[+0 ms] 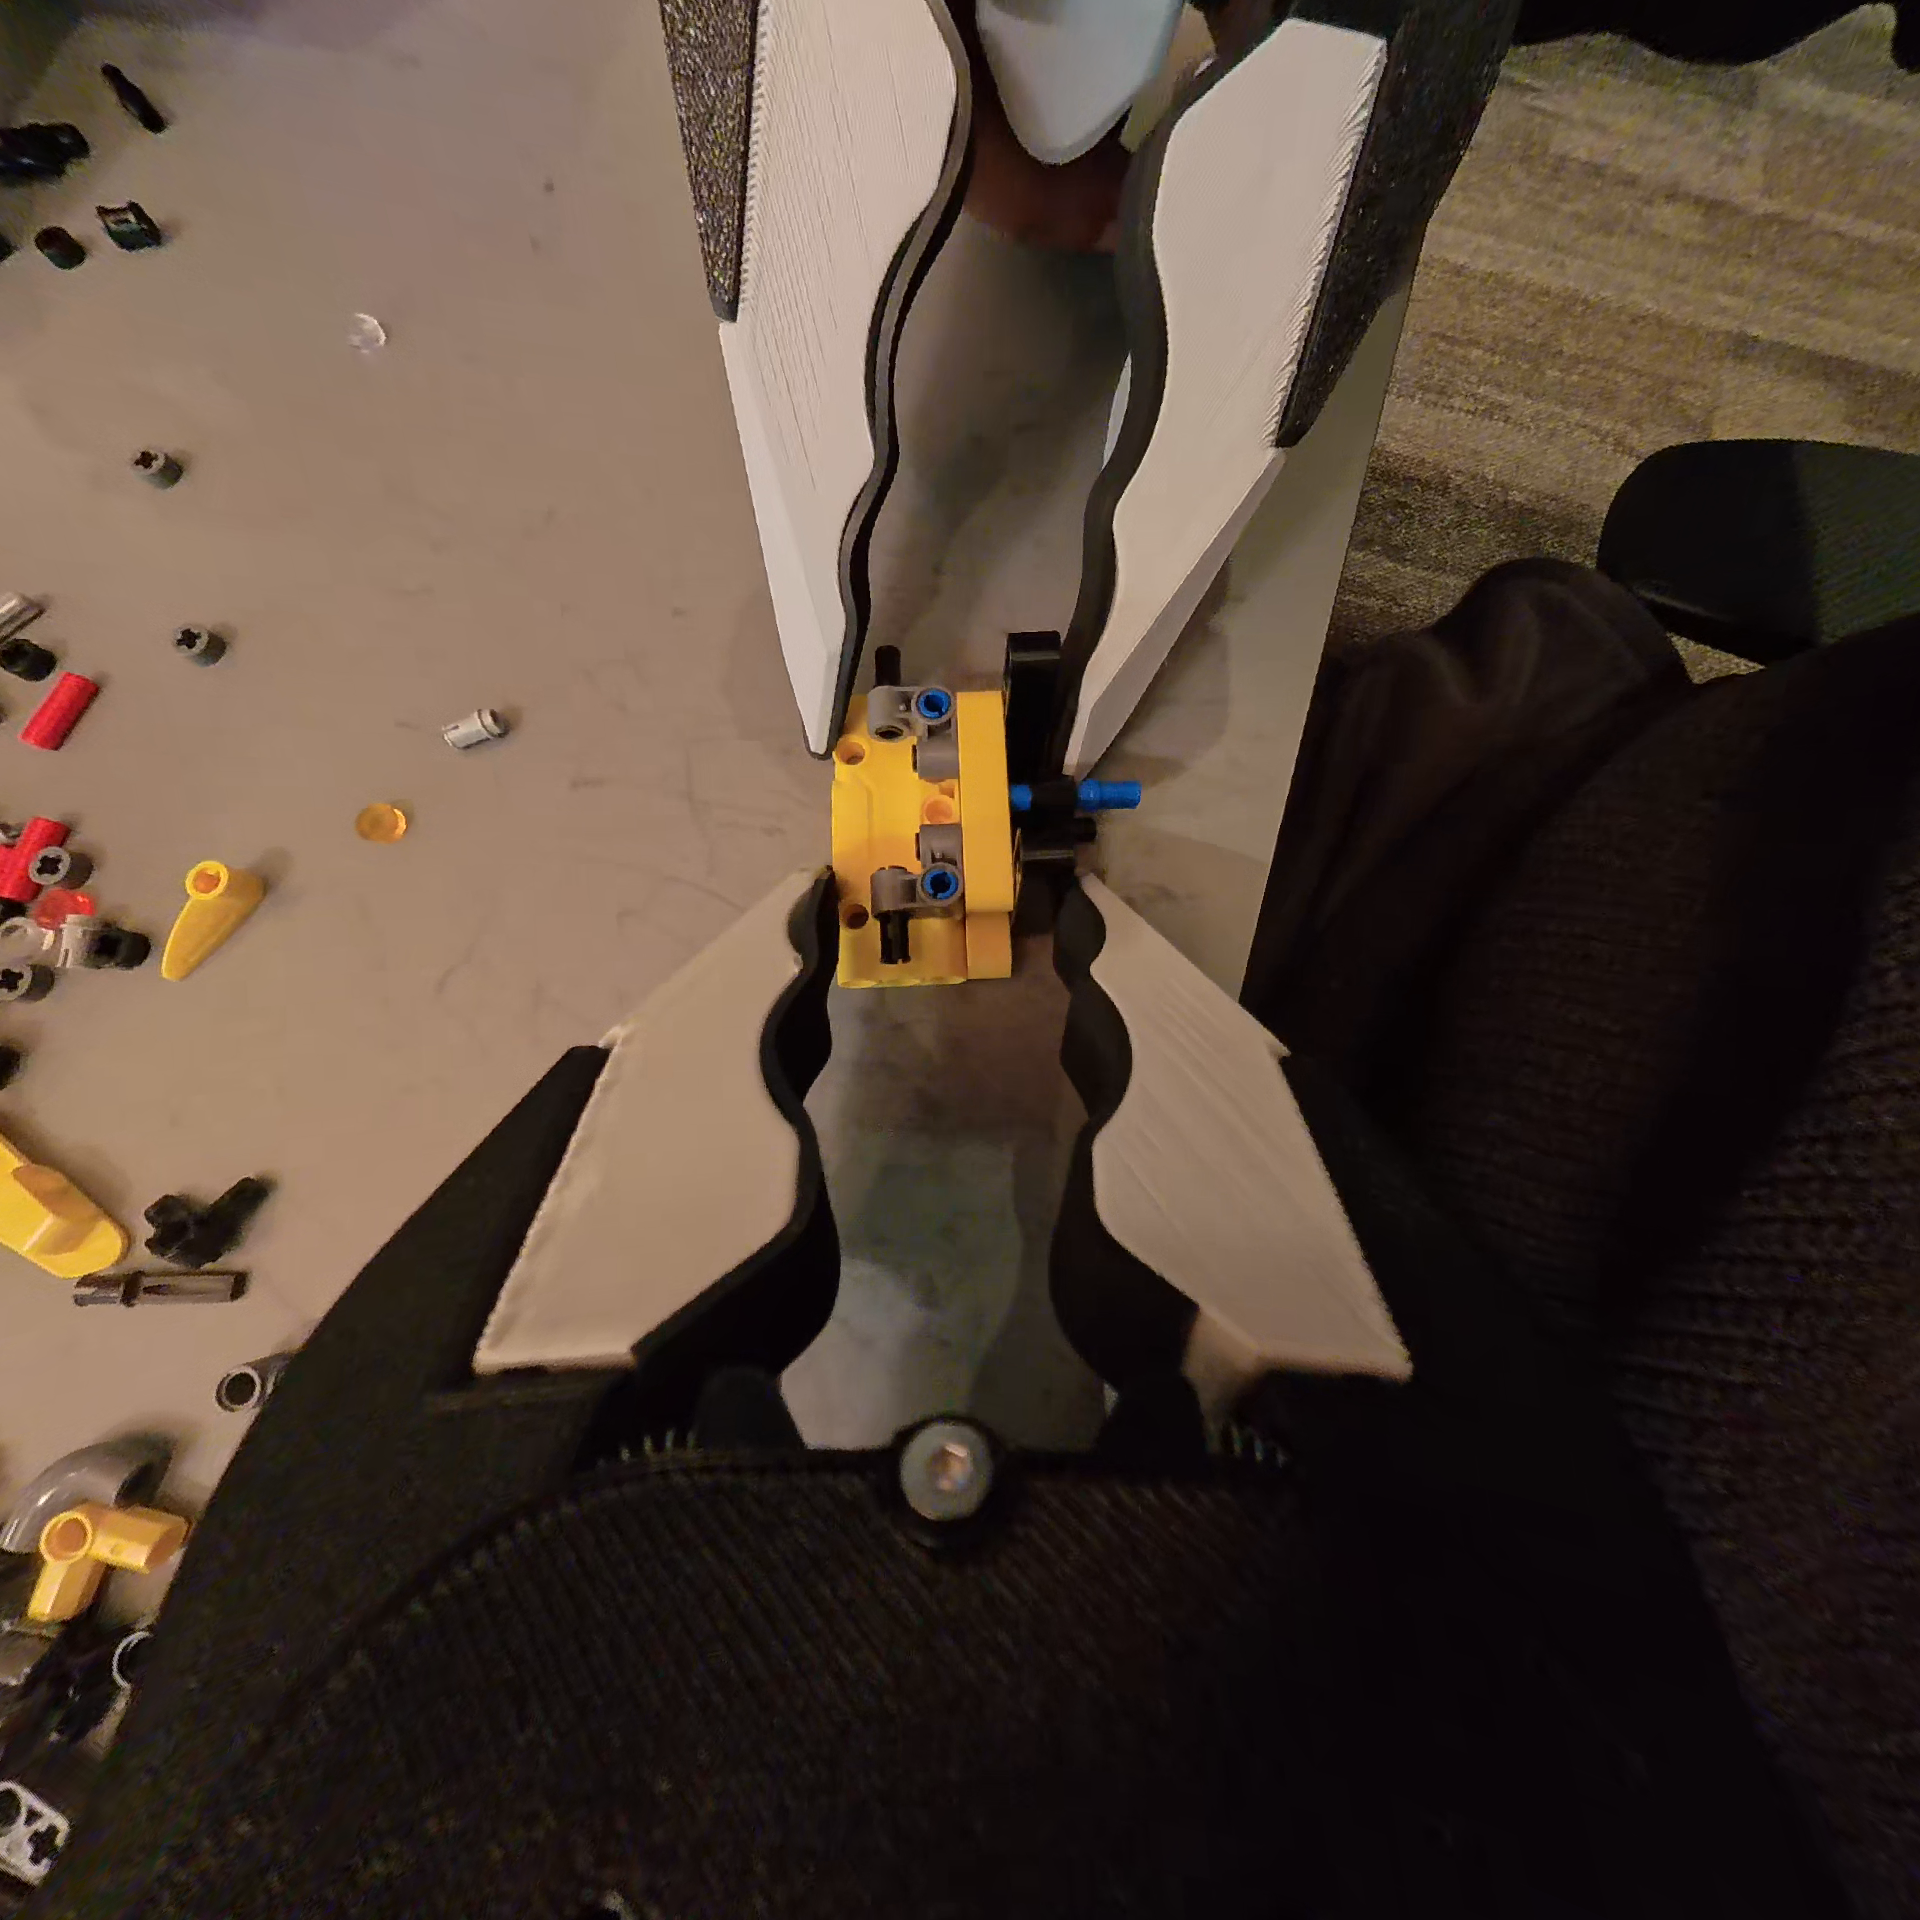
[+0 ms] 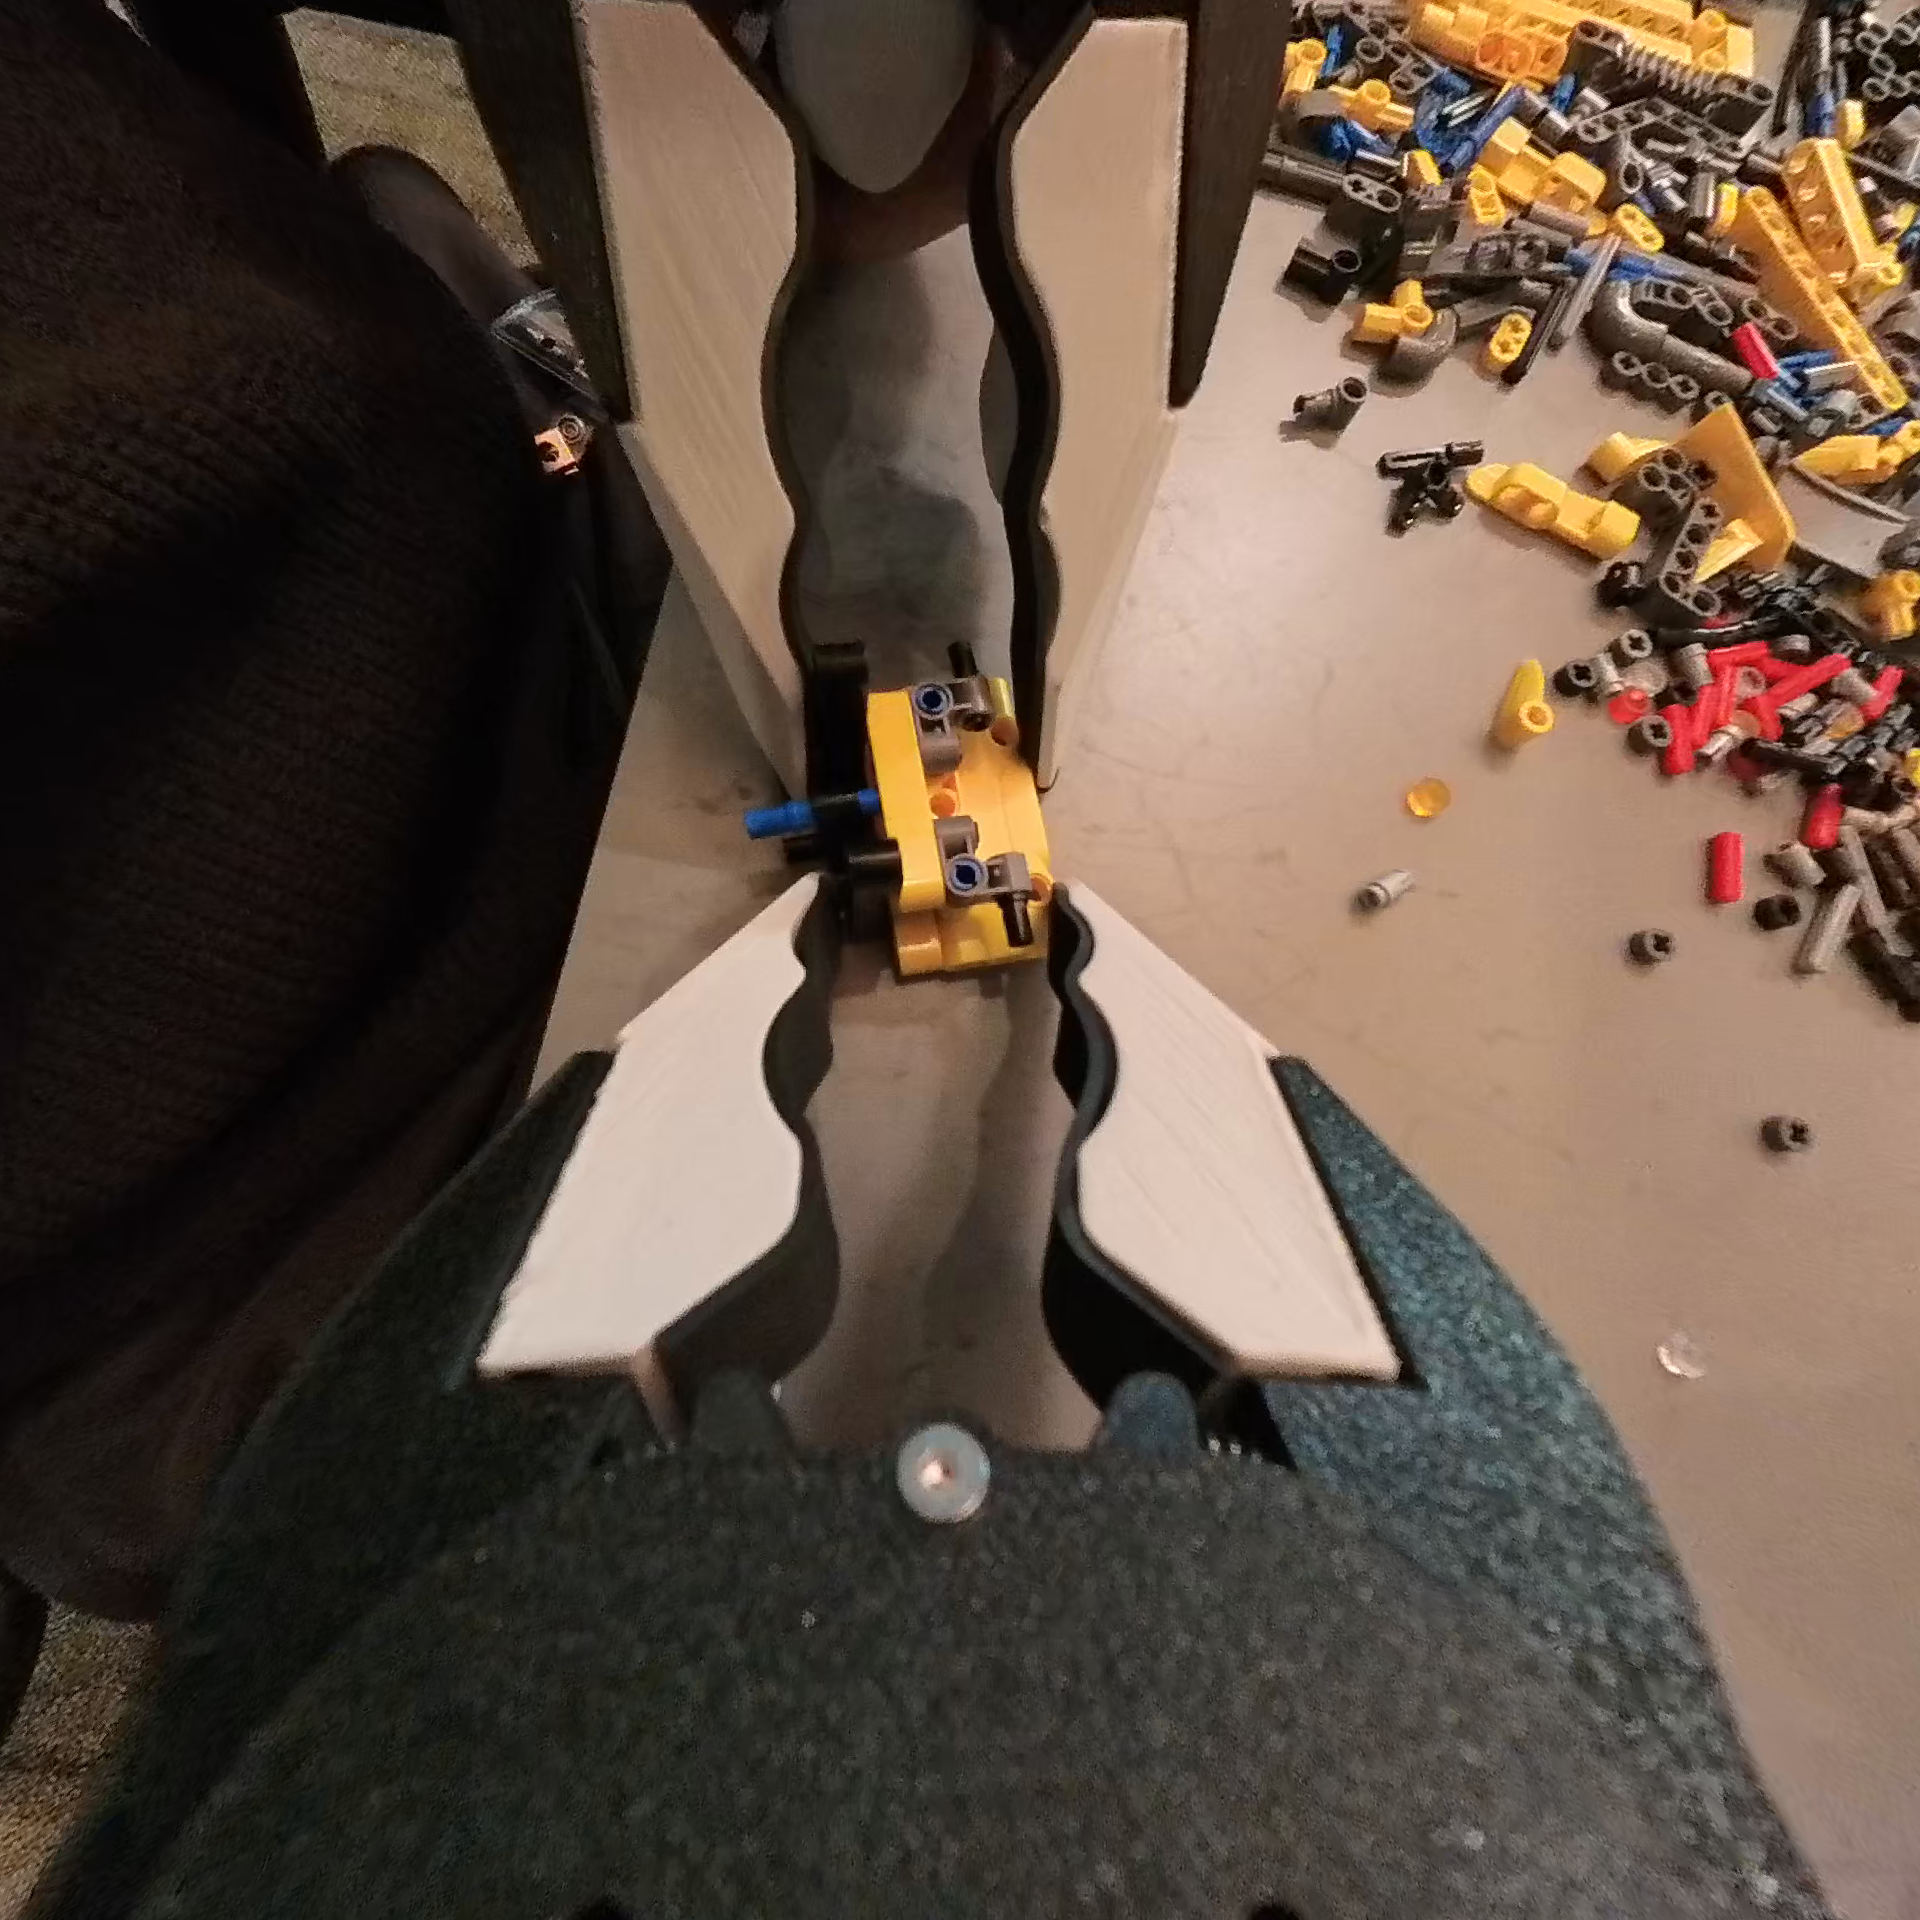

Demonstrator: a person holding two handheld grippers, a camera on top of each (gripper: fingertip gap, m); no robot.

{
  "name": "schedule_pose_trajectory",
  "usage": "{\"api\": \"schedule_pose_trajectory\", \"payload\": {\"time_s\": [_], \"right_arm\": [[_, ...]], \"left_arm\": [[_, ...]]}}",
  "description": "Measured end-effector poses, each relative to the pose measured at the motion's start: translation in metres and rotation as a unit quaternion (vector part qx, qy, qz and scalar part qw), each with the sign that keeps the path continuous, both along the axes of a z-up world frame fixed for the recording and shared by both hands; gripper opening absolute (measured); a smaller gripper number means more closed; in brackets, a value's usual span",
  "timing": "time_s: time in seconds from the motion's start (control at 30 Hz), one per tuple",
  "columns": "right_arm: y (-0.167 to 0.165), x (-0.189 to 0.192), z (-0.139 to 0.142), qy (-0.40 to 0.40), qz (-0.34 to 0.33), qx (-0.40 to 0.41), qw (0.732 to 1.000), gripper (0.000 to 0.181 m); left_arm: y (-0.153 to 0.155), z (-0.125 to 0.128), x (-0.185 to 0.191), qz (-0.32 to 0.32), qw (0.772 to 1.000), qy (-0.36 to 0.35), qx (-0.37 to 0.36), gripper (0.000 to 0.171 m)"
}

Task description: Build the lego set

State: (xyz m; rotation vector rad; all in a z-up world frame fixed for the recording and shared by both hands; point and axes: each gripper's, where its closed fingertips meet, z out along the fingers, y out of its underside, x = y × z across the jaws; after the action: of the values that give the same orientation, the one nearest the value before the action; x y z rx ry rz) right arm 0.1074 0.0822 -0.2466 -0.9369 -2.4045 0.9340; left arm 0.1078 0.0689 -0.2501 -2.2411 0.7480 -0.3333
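A small yellow brick assembly [image 1: 883,810] with grey connectors, blue pins and a black part on one side hangs just above the table [image 1: 540,540], near its edge. My left gripper [image 1: 951,896] is shut on its near end, one fingertip on the yellow side and one on the black side. My right gripper [image 1: 945,746] comes from the opposite side and is shut on its far end. In the right wrist view, the right gripper [image 2: 940,896] grips the assembly [image 2: 906,790] from below and the left gripper [image 2: 923,771] from above. A blue pin [image 2: 779,821] sticks out sideways.
A big pile of yellow, grey, black, red and blue building pieces [image 2: 1662,260] lies to the right. Loose pieces [image 1: 62,914], an orange round stud [image 1: 381,821] and a yellow curved piece [image 1: 213,916] are scattered nearby. A person's dark clothing [image 1: 1610,1039] is at the table edge. Less than 4 cm separates the two grippers' tips.
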Motion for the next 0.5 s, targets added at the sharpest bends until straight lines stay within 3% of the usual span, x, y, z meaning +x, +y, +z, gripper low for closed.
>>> {"api": "schedule_pose_trajectory", "payload": {"time_s": [0.27,0.33,0.5], "right_arm": [[0.002,0.001,-0.001,-0.002,-0.028,-0.022,0.999,0.044],[0.002,0.002,0.002,0.019,-0.035,-0.009,0.999,0.064],[-0.011,0.004,0.028,0.104,-0.026,-0.032,0.994,0.064]], "left_arm": [[0.0,-0.001,-0.001,-0.001,1.0,0.006,0.004,0.041],[0.0,0.0,-0.001,0.0,1.0,0.007,0.006,0.041],[0.0,-0.001,-0.001,-0.001,1.0,0.005,0.004,0.041]]}}
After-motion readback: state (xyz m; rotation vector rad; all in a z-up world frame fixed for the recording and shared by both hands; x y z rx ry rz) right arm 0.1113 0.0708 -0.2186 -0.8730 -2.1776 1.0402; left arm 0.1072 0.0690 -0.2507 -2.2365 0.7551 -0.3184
